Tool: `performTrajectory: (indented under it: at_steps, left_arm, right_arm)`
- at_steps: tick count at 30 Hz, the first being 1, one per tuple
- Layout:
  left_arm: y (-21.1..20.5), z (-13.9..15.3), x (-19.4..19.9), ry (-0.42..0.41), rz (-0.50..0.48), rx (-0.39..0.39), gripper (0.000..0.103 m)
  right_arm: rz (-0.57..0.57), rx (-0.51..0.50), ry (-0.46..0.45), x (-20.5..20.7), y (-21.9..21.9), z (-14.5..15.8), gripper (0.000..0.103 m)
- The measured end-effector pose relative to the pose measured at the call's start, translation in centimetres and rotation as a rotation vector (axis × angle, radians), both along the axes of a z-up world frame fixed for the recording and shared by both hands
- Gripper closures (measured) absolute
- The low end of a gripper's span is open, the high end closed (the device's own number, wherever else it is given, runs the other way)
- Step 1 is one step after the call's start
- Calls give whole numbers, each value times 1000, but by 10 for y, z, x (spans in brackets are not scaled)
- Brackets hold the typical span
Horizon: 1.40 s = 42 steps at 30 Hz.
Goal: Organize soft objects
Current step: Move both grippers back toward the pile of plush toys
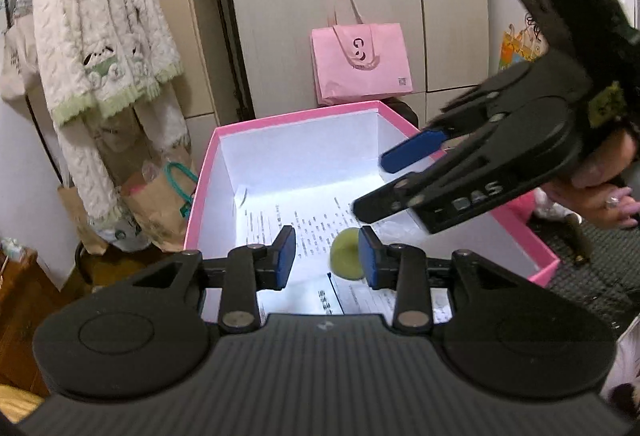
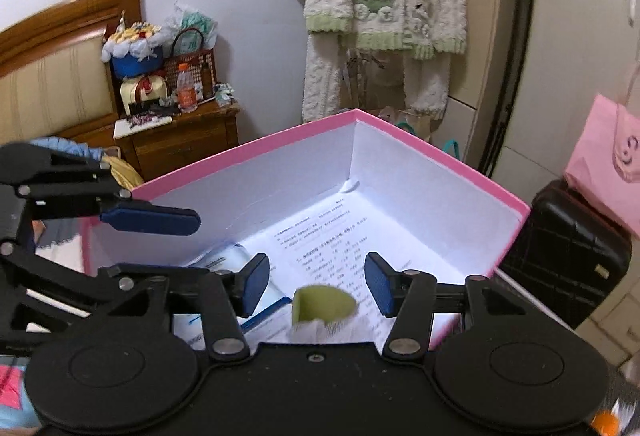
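1. Starting at the left of the right wrist view, the left gripper (image 1: 326, 256) reaches in over the near wall of the pink box (image 2: 256, 151). Its jaws stand narrow with nothing between them. It is best kept to that side, out of the drop path.
2. The box sits in the middle of the frame, open-topped, its white floor covered with printed sheets (image 2: 320, 228). There is plenty of bare floor to land on, so the item need not crowd a wall.
3. At lower centre, the green soft piece (image 2: 324, 302) lies between the pads of the right gripper (image 2: 318, 282), with pale fabric under it. The jaws stand wide and neither pad presses on it, so it looks released. I cannot tell whether it already rests on the paper.
4. The step in hand seems to be the release into the box. To do it well, hold the jaws wide and lift straight up, so neither pad drags the piece back out.
5. At the right edge, the dark suitcase (image 2: 568, 248) stands beside the box. Withdraw away from it, not across it.
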<state>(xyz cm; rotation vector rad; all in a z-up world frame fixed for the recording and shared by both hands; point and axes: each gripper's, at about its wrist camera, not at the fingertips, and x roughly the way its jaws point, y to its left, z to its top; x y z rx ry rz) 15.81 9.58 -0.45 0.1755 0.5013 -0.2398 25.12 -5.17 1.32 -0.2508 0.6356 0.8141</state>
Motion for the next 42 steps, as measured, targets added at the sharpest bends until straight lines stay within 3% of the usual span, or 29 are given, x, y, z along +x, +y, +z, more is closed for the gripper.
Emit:
performTrajectory:
  at_steps: [8, 24, 32, 42]
  left_arm:
    - [-2, 19, -20, 17, 57, 5, 59]
    - [-39, 72, -105, -59, -50, 30, 40]
    - [-69, 67, -118, 10, -160, 5, 34]
    - [-109, 44, -120, 40, -312, -24, 29]
  right_arm:
    - [-38, 18, -9, -35, -23, 21, 45]
    - [-86, 35, -120, -137, -79, 73, 42]
    - [-115, 79, -156, -176, -112, 70, 40]
    - [-305, 94, -217, -217, -164, 51, 39]
